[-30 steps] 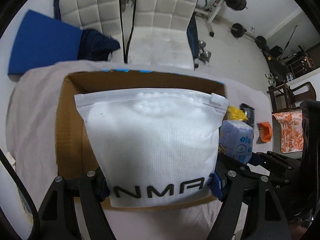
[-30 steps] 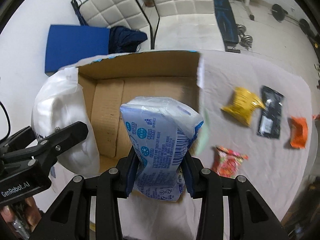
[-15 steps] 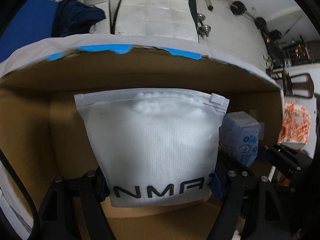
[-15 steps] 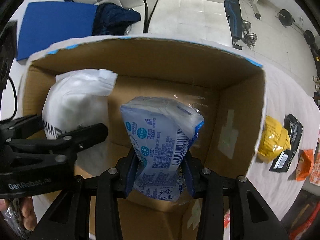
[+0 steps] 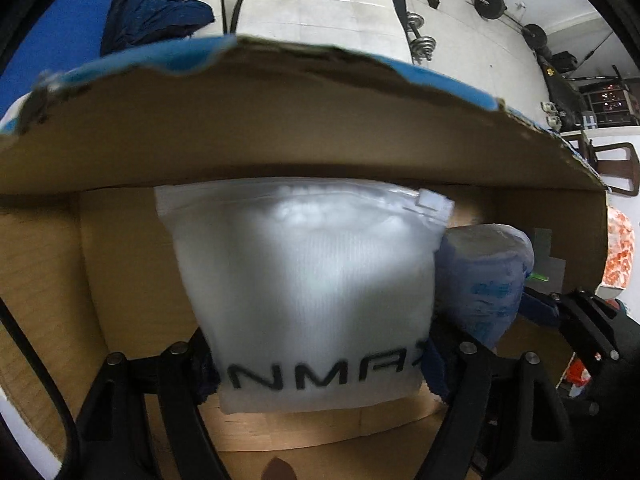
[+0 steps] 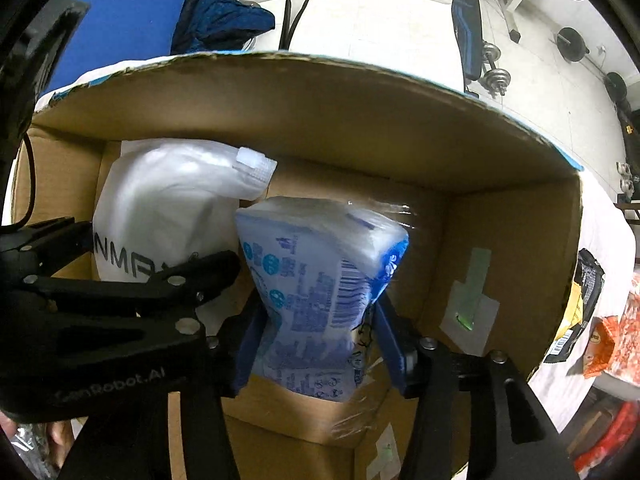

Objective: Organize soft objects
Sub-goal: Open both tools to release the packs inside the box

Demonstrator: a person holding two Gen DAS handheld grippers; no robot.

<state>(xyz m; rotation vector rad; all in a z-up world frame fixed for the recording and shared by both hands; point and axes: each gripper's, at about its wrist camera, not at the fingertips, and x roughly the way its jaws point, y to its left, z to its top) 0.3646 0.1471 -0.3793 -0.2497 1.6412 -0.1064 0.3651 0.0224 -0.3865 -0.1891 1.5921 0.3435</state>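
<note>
You are at the placing step: your left gripper [image 5: 320, 364] has its fingers clamped on the white zip-top pouch [image 5: 308, 280], and your right gripper [image 6: 316, 340] squeezes the blue-printed plastic tissue pack [image 6: 316, 280], both inside the brown cardboard box [image 6: 320, 120]. Next, lower each to the floor and spread the fingers.

Dim, shadowed cardboard box [image 5: 280, 132] interior, bright floor beyond; left view blurred, fisheye edges bent and vignetted.
</note>
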